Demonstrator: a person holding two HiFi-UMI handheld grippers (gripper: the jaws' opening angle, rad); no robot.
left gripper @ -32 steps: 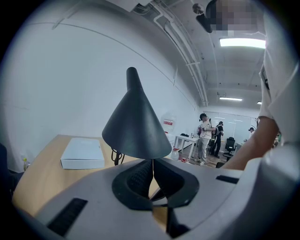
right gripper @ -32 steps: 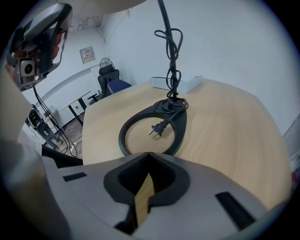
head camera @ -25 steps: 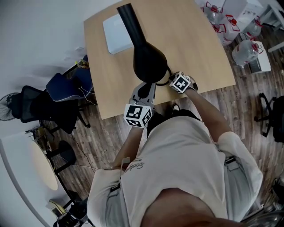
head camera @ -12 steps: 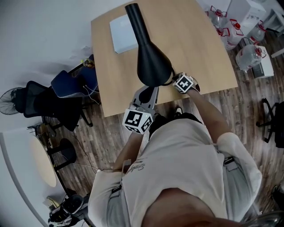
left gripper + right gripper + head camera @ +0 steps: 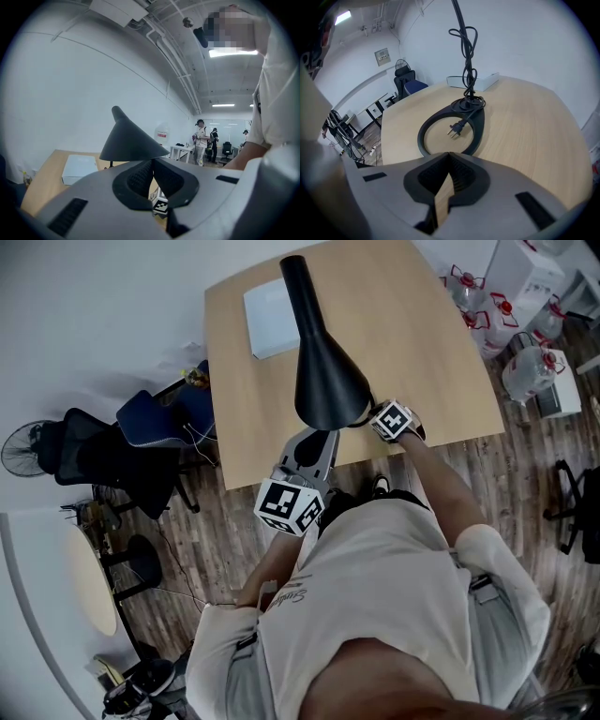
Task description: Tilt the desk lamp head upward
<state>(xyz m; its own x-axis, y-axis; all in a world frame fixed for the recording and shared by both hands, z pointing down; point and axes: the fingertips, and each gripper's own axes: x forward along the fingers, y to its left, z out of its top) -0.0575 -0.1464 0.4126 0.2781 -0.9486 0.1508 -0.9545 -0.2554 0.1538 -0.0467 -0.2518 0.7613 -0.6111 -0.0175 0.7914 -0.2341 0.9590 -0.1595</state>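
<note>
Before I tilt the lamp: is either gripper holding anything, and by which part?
Right gripper: jaws together, empty. Left gripper: jaws together, tips at the lower rim of the black cone-shaped lamp shade; whether they pinch it cannot be told.

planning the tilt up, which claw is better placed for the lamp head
Likely left: the left claw, shut, sits just under the lamp head; the right claw faces the ring base instead.

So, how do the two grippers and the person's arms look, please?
The left gripper and the right gripper both have smooth grey bodies with black ribbed pads. Each carries a white cube printed with black square markers. The person wears a white short-sleeved shirt.
</note>
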